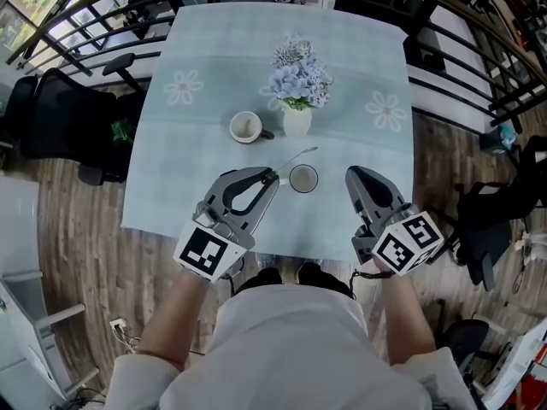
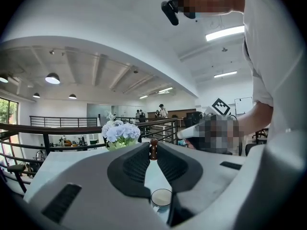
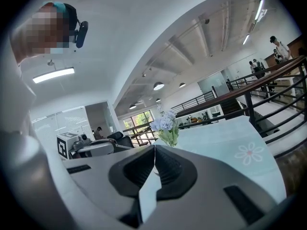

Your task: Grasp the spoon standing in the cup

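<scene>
Table (image 1: 214, 58) below, spoon (image 1: 296, 157) in left claw (image 1: 273, 176)

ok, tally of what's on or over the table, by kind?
cups: 2
spoon: 1, held in the left gripper
vase with flowers: 1
total: 4
</scene>
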Tool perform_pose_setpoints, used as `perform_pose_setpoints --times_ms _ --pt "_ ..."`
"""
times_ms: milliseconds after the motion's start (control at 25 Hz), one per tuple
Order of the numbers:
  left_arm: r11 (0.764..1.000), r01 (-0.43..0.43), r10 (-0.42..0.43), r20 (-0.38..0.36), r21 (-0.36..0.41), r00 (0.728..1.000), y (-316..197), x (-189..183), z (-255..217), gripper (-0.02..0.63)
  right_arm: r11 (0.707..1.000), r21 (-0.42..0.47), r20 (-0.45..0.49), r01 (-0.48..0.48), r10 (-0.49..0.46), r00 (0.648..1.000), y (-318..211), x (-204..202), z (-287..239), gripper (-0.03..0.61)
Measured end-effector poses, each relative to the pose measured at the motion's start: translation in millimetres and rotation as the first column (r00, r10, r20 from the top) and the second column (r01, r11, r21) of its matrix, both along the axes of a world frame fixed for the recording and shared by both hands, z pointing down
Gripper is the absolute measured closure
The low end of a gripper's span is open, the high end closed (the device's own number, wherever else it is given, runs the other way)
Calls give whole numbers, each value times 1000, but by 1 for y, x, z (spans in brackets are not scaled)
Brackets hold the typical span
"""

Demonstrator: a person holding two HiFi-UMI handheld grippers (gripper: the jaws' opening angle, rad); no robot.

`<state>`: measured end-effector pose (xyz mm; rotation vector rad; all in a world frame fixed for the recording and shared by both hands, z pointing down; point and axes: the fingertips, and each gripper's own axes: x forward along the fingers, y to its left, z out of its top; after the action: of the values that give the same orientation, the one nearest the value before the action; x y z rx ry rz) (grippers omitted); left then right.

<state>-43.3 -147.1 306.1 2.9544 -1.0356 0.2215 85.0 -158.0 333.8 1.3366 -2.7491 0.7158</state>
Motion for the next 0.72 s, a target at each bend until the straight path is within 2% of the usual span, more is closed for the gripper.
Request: perform_pose_setpoints --times_ms 720 --pt "998 51 -53 -57 -42 997 0 -13 -2 555 999 45 -32 30 -29 999 3 -6 -19 557"
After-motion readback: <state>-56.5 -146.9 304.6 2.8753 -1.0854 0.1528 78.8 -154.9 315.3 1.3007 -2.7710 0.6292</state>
